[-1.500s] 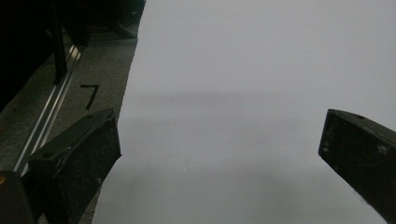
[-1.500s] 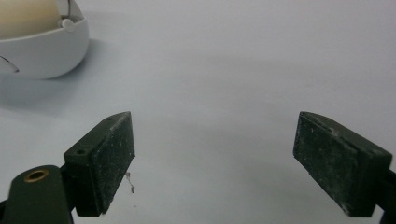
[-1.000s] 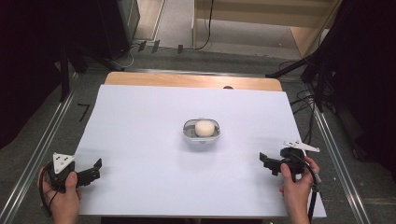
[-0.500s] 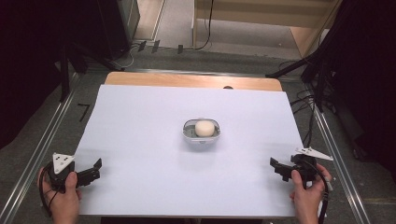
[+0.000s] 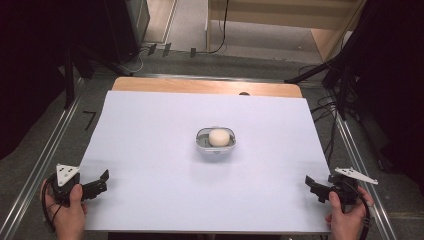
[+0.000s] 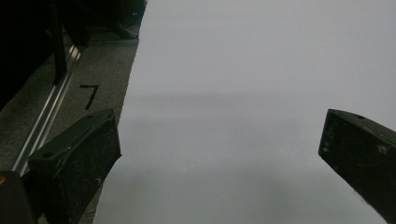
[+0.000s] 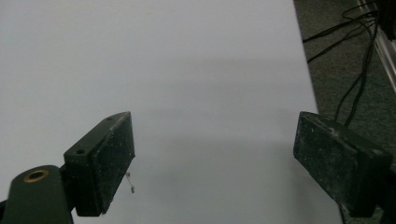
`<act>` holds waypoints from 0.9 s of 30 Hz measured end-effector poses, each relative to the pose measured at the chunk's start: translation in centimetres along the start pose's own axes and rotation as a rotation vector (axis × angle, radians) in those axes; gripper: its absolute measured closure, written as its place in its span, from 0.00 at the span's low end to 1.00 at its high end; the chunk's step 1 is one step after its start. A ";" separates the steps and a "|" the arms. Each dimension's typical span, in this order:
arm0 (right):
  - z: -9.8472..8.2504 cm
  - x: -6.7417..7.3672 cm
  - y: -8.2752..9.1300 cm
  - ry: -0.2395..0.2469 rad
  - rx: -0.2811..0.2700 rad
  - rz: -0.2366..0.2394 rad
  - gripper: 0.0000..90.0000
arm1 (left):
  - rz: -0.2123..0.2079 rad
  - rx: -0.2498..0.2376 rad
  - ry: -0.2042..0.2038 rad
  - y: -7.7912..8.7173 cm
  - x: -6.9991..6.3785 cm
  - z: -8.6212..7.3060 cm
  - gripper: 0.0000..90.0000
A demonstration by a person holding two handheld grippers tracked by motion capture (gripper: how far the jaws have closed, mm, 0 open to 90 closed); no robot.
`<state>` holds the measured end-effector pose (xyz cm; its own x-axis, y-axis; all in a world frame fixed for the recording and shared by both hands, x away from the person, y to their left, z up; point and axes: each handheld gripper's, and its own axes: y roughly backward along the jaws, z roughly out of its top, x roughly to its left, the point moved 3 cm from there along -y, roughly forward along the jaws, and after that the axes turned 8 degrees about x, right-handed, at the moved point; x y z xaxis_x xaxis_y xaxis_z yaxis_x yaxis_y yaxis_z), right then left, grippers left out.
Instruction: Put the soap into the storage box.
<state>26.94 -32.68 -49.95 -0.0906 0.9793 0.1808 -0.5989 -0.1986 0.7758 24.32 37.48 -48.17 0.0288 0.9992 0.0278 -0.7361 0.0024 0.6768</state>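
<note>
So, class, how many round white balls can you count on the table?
1. The white ball sits inside the small metal bowl at the middle of the white sheet. Anything beneath it in the bowl would be hidden.

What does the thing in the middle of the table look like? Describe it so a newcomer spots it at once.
Start from the white sheet that covers most of the wooden table. Near its centre sits a small, shiny metal bowl, well away from both grippers at the near corners. A pale, round ball lies inside it; what the ball is cannot be told. The bowl is the one thing standing on the sheet.
</note>
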 end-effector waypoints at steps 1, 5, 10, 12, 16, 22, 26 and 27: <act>-0.1 -0.2 0.1 -0.001 -0.002 -0.005 0.15 | 0.000 0.000 0.000 0.0 0.0 0.0 0.00; -0.5 -0.9 0.6 -0.012 -0.013 -0.006 0.15 | 0.000 0.000 0.000 0.0 0.0 0.0 0.00; -0.9 -1.7 1.0 -0.024 -0.018 -0.012 0.15 | 0.000 -0.001 0.000 0.0 0.0 0.0 0.00; -1.1 -2.1 1.1 -0.029 -0.020 -0.019 0.15 | -0.001 0.000 0.001 0.0 0.0 0.0 0.00; -1.5 -2.5 1.3 -0.025 -0.022 -0.020 0.15 | -0.002 0.000 0.002 0.0 0.0 0.0 0.00; -1.9 -2.7 1.5 -0.031 -0.029 -0.006 0.15 | -0.003 -0.001 0.001 0.0 0.0 0.0 0.00; -2.0 -2.5 1.4 -0.028 -0.025 -0.019 0.15 | -0.004 -0.001 0.003 0.0 0.0 0.0 0.00; -2.0 -2.5 1.4 -0.024 -0.027 -0.022 0.15 | -0.005 0.000 0.002 0.0 0.1 0.0 0.00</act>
